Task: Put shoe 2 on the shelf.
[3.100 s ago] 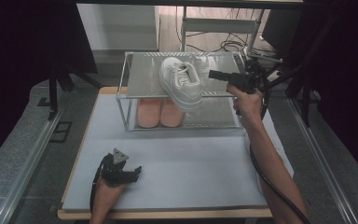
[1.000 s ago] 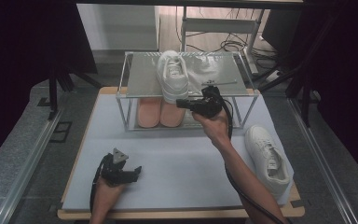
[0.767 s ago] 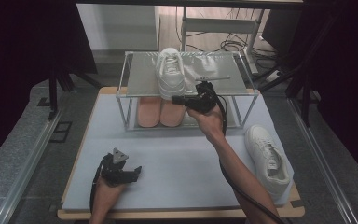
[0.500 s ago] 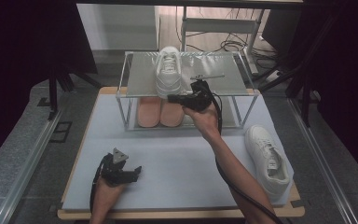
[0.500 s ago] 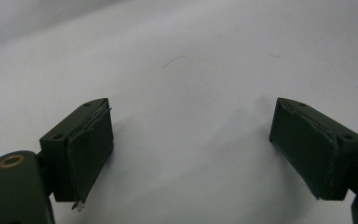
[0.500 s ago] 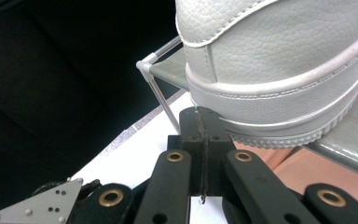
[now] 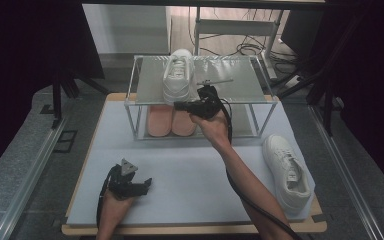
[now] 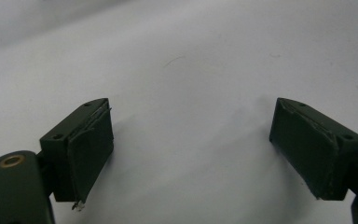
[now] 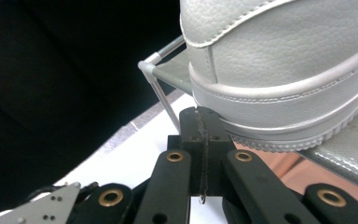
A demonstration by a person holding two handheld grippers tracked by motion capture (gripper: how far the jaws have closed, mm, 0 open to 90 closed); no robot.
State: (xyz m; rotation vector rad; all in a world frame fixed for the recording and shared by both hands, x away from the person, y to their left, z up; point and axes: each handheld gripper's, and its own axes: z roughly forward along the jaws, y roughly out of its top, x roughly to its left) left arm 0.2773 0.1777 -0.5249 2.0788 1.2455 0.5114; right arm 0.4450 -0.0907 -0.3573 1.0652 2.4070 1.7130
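Right gripper (image 7: pixel 178 105): jaws pressed together with nothing between, tips at the heel sole of the shoe on the shelf; possibly touching, hard to tell from this close.
Shoe on shelf (image 7: pixel 176 76): white, upright on the glass top of the rack (image 7: pixel 250 88), toe pointing away, heel at the front edge.
Second shoe (image 7: pixel 287 170): white, lying on the mat (image 7: pixel 190 175) near the right edge, well apart from the rack.
Pink insoles (image 7: pixel 170 121): under the glass shelf, side by side.
Left gripper (image 7: pixel 141 185): jaws spread wide, empty, resting low over the mat near the front left corner.
Right forearm: stretched diagonally from the bottom edge up to the rack front.
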